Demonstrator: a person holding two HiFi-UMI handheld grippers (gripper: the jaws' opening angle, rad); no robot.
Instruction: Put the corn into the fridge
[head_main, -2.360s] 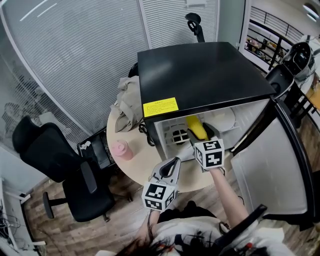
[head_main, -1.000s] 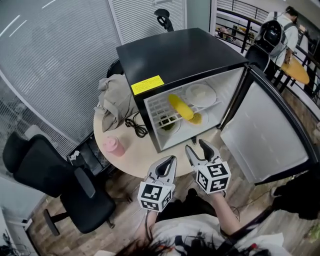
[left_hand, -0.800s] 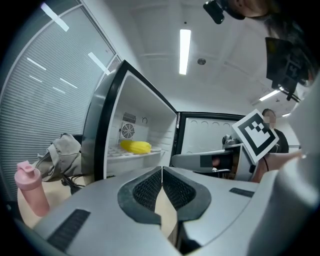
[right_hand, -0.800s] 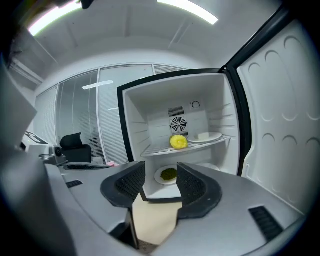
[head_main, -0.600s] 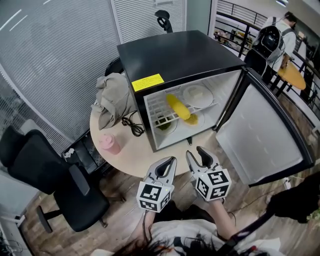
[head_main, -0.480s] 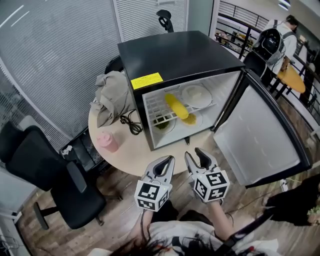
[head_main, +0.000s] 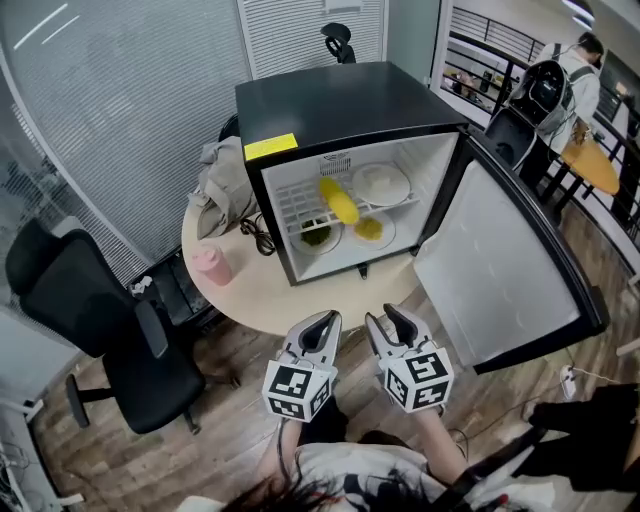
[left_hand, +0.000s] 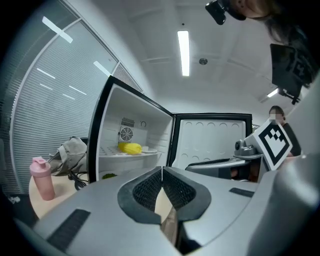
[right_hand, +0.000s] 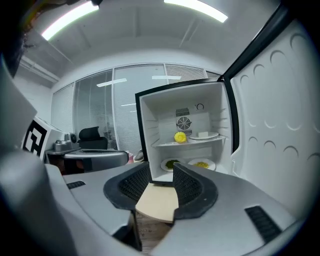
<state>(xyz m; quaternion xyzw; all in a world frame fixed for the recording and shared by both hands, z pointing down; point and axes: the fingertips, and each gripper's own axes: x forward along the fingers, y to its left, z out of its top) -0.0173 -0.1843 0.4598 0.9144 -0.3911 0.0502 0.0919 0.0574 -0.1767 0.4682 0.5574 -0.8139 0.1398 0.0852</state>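
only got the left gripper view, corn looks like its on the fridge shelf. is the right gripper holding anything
observer: No. The right gripper has nothing between its jaws, which are closing.
operator: whats on the lower level
observer: Under the corn, a plate of yellow food sits beside the greens.
operator: anything on top
observer: A yellow label at the front edge of the fridge top.

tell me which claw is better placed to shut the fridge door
Right, probably: the right claw, jaws closing on nothing, hangs nearer the open fridge door on that side; the left claw is farther.
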